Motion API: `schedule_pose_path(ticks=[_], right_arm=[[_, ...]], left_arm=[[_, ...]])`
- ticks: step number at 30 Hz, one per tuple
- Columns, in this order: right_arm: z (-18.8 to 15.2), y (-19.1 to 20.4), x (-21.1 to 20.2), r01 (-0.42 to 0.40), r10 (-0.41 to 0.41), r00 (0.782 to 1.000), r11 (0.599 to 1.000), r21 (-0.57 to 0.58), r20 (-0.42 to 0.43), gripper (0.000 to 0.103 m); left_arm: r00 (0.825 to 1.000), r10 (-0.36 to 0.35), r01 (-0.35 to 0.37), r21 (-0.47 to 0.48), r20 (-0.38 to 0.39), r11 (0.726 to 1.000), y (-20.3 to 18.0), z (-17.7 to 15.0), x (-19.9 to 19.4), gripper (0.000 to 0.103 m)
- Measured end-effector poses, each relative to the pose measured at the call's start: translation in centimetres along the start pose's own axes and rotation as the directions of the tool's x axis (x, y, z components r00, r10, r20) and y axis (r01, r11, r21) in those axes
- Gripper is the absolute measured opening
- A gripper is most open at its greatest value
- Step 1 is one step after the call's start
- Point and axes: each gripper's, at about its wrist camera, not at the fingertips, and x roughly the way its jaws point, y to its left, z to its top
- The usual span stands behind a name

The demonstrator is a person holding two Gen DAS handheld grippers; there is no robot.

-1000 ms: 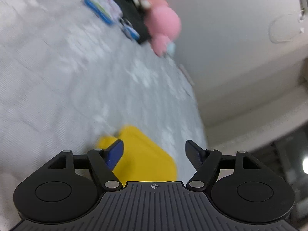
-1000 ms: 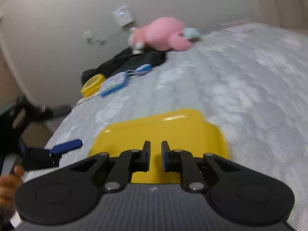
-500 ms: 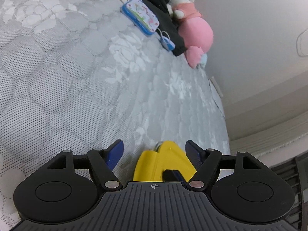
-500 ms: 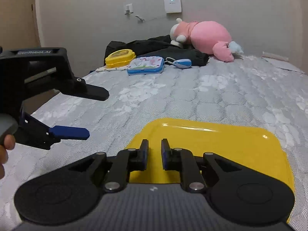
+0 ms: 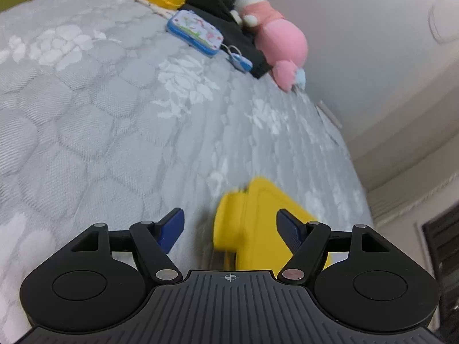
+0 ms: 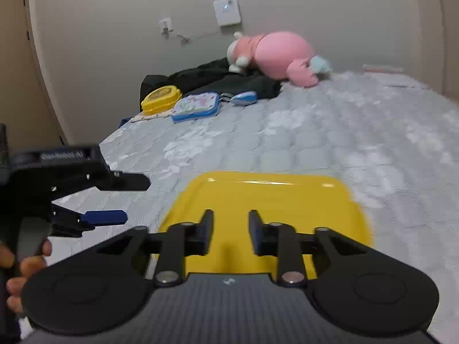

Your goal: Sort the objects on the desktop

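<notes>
- Blue-padded fingers of the right gripper (image 6: 231,236) are standing a little apart, with a clear gap between them and nothing clamped in it; the yellow tray (image 6: 269,200) is showing through and beyond that gap, but whether the pads are touching its near rim cannot be told.
- Just left of the tray, the left gripper (image 6: 114,200) is hanging above the mattress (image 6: 330,132), its jaws spread wide and holding nothing, with the person's fingers (image 6: 25,261) wrapping its handle at the frame edge.
- From the left wrist camera, the left gripper (image 5: 229,223) is gaping open, and the tray (image 5: 258,223), blurred, is lying low between its fingers and towards the right one.
- Farther out, near the head of the grey quilted mattress, a yellow case (image 6: 160,99), a blue-edged patterned case (image 6: 198,106) and a small blue-and-white item (image 6: 243,97) are lying in a loose row beside dark clothing (image 6: 218,78).
- Behind them, a pink plush toy (image 6: 275,56) is resting against the wall (image 6: 114,43), below a white wall panel (image 6: 227,11).
</notes>
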Motion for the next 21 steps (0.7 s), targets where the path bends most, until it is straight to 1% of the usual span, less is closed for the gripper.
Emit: schedule_pose_path(ticks=[1, 2, 5, 7, 8, 10, 13, 14, 16, 19, 21], right_arm=[[-0.3, -0.5, -1.3, 0.007, -0.007, 1.000, 1.000, 0.005, 0.003, 0.043], [-0.7, -1.0, -2.4, 0.017, -0.017, 1.000, 1.000, 0.014, 0.005, 0.046], [-2.4, -2.7, -5.2, 0.057, -0.058, 0.998, 0.997, 0.058, 0.024, 0.046], [-3.5, -4.0, -6.0, 0.081, -0.085, 0.996, 0.991, 0.110, 0.036, 0.046], [-3.9, -4.7, -6.0, 0.088, -0.095, 0.995, 0.985, 0.147, 0.040, 0.046], [-4.2, -6.6, -5.5, 0.099, -0.112, 0.993, 0.960, 0.261, 0.038, 0.046], [-4.0, -9.7, -4.5, 0.061, -0.087, 0.995, 0.900, 0.431, 0.041, 0.046], [-4.0, -10.1, -4.1, 0.055, -0.084, 0.995, 0.894, 0.446, 0.046, 0.047], [-3.8, -10.7, -3.2, 0.055, -0.088, 0.995, 0.890, 0.452, 0.051, 0.052], [-3.5, -11.5, -1.9, 0.054, -0.089, 0.995, 0.885, 0.462, 0.054, 0.052], [-3.6, -11.8, -0.5, 0.051, -0.080, 0.996, 0.881, 0.470, 0.042, 0.052]], left_arm=[[1.000, 0.006, -0.006, 0.016, -0.003, 1.000, -0.3, -0.9, -0.4, 0.076], [1.000, 0.012, -0.012, 0.031, -0.006, 0.999, -0.6, -1.7, -0.9, 0.076], [0.999, 0.027, -0.024, 0.073, -0.041, 0.997, -1.5, -4.1, -1.6, 0.076], [0.998, 0.057, -0.051, 0.130, -0.041, 0.990, -2.6, -5.1, -1.8, 0.076], [0.997, 0.078, -0.073, 0.164, -0.026, 0.984, -3.3, -5.4, -1.9, 0.076], [0.993, 0.110, -0.114, 0.201, 0.029, 0.973, -4.5, -5.2, -2.0, 0.076], [0.986, 0.135, -0.155, 0.238, 0.098, 0.959, -6.2, -4.7, -1.6, 0.077], [0.983, 0.149, -0.171, 0.246, 0.107, 0.954, -6.4, -4.6, -1.1, 0.077], [0.976, 0.177, -0.205, 0.262, 0.125, 0.943, -6.8, -4.3, 0.0, 0.077], [0.977, 0.189, -0.210, 0.265, 0.102, 0.941, -6.1, -3.9, 1.9, 0.076], [0.970, 0.222, -0.242, 0.312, 0.098, 0.919, -5.7, -3.7, 3.4, 0.075]])
